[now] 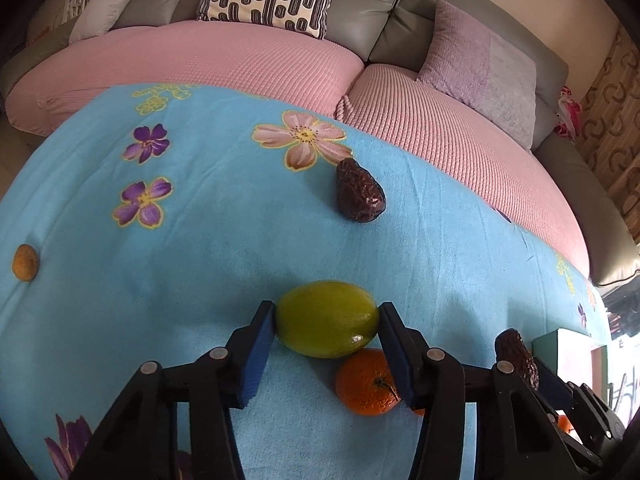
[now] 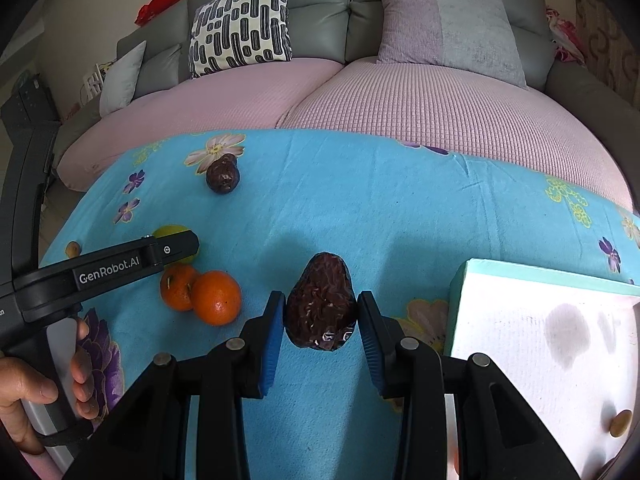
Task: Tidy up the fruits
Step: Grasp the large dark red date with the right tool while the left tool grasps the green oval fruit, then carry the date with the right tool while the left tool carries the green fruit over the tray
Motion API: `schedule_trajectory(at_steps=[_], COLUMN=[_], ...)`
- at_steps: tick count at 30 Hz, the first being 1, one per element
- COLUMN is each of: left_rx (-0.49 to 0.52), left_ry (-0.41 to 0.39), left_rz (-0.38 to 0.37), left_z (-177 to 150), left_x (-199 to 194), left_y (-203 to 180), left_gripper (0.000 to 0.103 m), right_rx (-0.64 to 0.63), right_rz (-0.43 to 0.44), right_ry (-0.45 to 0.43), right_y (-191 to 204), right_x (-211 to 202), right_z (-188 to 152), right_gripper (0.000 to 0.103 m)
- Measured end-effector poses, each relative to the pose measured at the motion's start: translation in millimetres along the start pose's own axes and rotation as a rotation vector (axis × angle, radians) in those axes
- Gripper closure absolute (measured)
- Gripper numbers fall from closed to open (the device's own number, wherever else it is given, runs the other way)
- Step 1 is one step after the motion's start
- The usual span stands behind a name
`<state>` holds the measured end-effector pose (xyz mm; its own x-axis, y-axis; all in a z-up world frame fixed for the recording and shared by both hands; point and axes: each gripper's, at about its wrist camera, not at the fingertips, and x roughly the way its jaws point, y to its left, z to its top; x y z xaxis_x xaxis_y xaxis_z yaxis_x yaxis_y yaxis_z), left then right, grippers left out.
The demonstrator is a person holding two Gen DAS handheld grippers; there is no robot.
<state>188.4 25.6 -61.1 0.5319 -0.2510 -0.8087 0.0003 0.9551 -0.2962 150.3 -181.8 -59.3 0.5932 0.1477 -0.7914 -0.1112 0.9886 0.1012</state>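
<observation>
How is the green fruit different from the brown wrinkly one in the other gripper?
The green fruit is smooth and shiny; the brown wrinkly fruit is dark and rough. The green one is rounded, the brown one tapers to a point. Both sit between blue pads, in the left gripper and right gripper.

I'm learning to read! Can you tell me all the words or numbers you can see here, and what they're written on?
"GenRobot.AI" in white letters on the side of the black left gripper, seen from the right wrist camera.
A small round symbol sits just past that word; too small to read.
A cut-off white mark at the picture's left edge on the same gripper; unreadable.
Nothing else carries readable text.
</observation>
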Motion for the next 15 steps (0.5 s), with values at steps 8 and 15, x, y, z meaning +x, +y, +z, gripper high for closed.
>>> schedule_trajectory(at_steps=[8, 15], left_rx=[-0.005, -0.032], left_ry=[-0.004, -0.023], left_rz=[-0.014, -0.023], left_z=[0, -2], left_x=[-2, -19], left_y=[1, 3], left_gripper=[0.048, 0.048], right_rx=[0.011, 0.004], right_rz=[-0.003, -0.007], right_ry=[-0.002, -0.021], right_y=[-3, -1], right_x=[1, -8], right_z=[0, 0], right_gripper=[0.065, 0.065])
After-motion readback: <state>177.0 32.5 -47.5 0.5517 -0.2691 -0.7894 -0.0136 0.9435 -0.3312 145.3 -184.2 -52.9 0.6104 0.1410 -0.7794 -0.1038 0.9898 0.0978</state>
